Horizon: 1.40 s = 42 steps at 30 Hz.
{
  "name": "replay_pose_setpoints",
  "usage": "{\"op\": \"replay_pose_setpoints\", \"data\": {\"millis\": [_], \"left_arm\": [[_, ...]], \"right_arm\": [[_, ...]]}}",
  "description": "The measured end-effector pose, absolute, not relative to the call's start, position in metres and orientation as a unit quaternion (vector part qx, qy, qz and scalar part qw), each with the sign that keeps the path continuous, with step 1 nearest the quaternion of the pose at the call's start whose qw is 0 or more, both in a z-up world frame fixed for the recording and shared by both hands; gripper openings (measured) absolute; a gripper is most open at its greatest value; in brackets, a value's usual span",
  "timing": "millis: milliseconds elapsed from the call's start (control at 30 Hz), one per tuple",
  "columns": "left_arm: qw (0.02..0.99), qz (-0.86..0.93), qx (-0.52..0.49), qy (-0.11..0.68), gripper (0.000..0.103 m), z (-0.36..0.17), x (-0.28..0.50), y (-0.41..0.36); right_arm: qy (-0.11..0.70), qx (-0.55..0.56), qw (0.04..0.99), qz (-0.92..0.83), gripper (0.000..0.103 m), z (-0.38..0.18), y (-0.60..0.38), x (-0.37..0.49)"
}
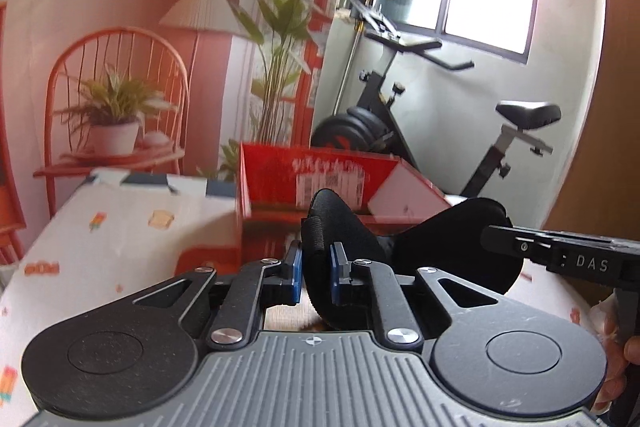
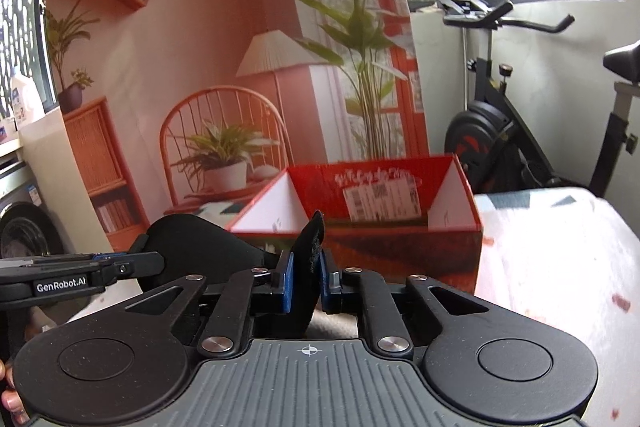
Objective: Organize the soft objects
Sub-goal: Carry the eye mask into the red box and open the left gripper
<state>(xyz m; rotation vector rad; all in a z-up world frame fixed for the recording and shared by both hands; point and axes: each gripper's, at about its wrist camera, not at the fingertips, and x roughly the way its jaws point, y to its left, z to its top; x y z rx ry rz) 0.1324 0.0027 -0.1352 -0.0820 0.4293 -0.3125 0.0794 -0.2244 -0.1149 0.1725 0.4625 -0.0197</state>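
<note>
A black soft eye mask [image 1: 348, 227] is held up between both grippers above the table. My left gripper [image 1: 316, 277] is shut on one end of it, between the blue pads [image 1: 295, 273]. My right gripper [image 2: 306, 281] is shut on the other end [image 2: 310, 247]. The right gripper shows from the side in the left wrist view [image 1: 560, 253], and the left gripper shows from the side in the right wrist view [image 2: 80, 273]. An open red cardboard box [image 1: 320, 179] stands just beyond the mask; it also shows in the right wrist view [image 2: 372, 187].
The table has a white patterned cloth [image 1: 112, 235]. A printed backdrop [image 2: 200, 67] with chair, lamp and plants stands behind the box. An exercise bike [image 1: 460, 115] is at the back right. A washing machine [image 2: 20, 227] is at the far left.
</note>
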Motion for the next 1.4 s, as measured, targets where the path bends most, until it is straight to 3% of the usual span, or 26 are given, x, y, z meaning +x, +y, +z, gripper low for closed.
{"op": "replay_pose_setpoints", "data": {"millis": [233,500,733,967,1400], "left_arm": [[0.976,-0.145,-0.027,0.160,0.014,-0.104,0.153,-0.011],[0.977,-0.135,-0.034,0.163,0.013,-0.089,0.215,-0.028],[0.967,-0.116,0.015,0.225,0.013,-0.113,0.277,-0.058],[0.930,-0.107,0.045,0.349,0.013,-0.157,0.320,-0.078],[0.902,-0.125,0.026,0.411,0.014,-0.192,0.336,-0.069]], "right_arm": [[0.199,0.072,0.977,0.002,0.012,-0.088,-0.240,0.112],[0.189,0.047,0.981,0.000,0.012,-0.077,-0.268,0.176],[0.240,0.063,0.968,-0.021,0.012,-0.104,-0.301,0.245],[0.346,0.128,0.929,-0.040,0.012,-0.158,-0.323,0.289],[0.423,0.140,0.893,-0.064,0.012,-0.204,-0.317,0.313]]}}
